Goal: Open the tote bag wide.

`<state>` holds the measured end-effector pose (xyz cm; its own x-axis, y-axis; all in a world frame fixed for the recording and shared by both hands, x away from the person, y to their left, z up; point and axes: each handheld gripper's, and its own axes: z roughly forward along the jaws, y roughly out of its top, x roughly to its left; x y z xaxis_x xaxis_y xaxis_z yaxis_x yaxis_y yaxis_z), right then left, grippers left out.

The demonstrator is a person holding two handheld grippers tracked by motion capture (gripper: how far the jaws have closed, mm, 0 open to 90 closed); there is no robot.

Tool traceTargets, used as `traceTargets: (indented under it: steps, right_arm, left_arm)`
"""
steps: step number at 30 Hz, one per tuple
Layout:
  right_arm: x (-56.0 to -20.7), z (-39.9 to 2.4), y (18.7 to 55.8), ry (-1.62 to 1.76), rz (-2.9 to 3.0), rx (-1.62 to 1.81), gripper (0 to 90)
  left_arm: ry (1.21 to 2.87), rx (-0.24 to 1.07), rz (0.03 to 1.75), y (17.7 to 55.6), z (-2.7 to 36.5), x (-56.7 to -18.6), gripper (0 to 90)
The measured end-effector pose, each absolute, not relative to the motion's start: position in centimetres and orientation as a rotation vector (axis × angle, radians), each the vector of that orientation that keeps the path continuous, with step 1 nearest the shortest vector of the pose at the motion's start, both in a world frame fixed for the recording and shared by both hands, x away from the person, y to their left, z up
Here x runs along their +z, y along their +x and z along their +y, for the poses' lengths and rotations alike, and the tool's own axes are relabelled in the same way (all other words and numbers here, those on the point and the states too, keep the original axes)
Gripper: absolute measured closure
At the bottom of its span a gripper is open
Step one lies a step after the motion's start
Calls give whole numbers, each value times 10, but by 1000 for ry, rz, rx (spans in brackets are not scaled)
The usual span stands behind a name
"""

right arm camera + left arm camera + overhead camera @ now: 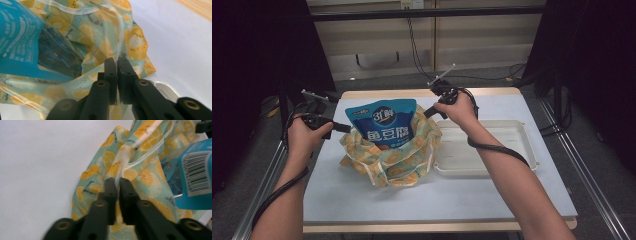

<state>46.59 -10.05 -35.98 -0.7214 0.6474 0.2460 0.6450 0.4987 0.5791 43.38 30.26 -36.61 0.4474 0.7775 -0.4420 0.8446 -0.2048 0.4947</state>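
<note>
A cloth bag point(397, 160) printed with lemons on pale green sits on the white table top. A blue snack pouch point(384, 122) stands upright in its mouth, with its top half above the rim. My left gripper point(346, 128) comes in level from the left. In the left gripper view my left gripper point(117, 181) is shut on the bag's edge point(100, 170), with the pouch's barcode side point(197, 175) at the right. My right gripper point(428, 114) is at the bag's right rim. In the right gripper view my right gripper point(117, 60) is shut on the bag's cloth point(135, 42), beside the pouch point(20, 37).
A shallow cream tray point(522, 150) lies right of the bag, under the right forearm; its corner point(167, 90) is seen past the right jaws. The white table top point(362, 200) has bare room in front of the bag. Dark frame posts flank the table.
</note>
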Motion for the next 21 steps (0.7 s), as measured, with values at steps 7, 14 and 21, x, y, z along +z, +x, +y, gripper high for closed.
traceTargets:
  steps: [7, 14, 21]
  right_arm:
    - [-368, -101, 476, 1204, 2707, 1033, 896]
    - [-376, -100, 479, 1229, 2721, 1029, 879]
    - [-364, -102, 471, 1204, 2711, 1032, 753]
  left_arm:
    - [2009, -114, 1399, 444, 307, -379, 900]
    - [2019, -123, 1394, 443, 305, -384, 886]
    - [2018, -86, 1357, 437, 302, -375, 606]
